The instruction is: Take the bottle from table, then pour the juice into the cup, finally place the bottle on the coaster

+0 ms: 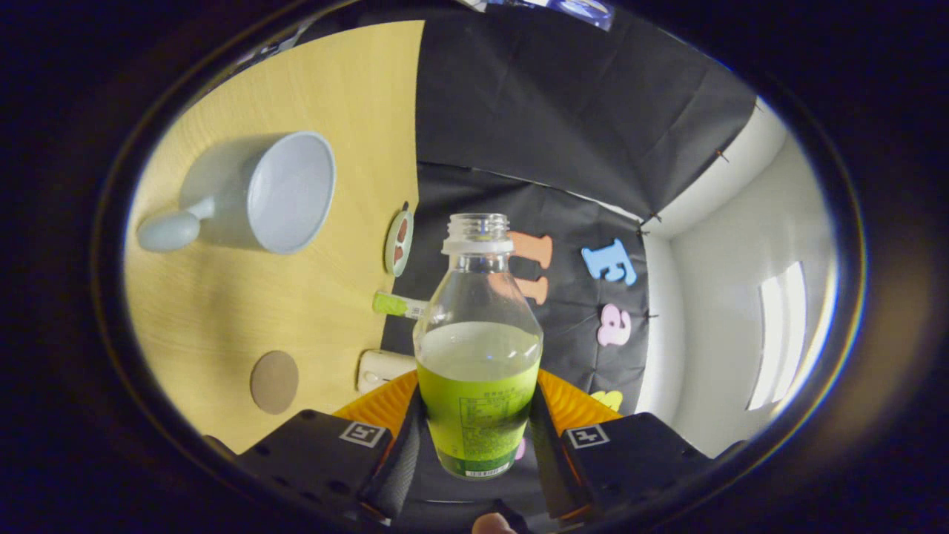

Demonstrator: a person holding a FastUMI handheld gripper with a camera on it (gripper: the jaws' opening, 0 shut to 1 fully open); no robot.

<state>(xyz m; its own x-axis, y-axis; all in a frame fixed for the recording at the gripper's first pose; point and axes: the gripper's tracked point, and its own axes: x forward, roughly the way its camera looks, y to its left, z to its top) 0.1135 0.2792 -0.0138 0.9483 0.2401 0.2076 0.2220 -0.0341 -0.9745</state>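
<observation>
My gripper [478,434] is shut on a clear bottle [478,348] with a green label and no cap, about half full of pale green juice. Both fingers press on its labelled lower half. The whole view is rolled, so the wooden table [222,311] stands to the left of the bottle. A pale blue-grey cup [259,193] with a handle sits on the table, well off to the left of the bottle's open neck, its mouth facing the bottle. A round brown coaster [274,382] lies on the table just left of the left finger.
Along the table's far edge, against the black cloth wall, sit a small round dish [399,243], a green-and-white tube [397,305] and a white box-like item [382,369]. White booth walls stand to the right.
</observation>
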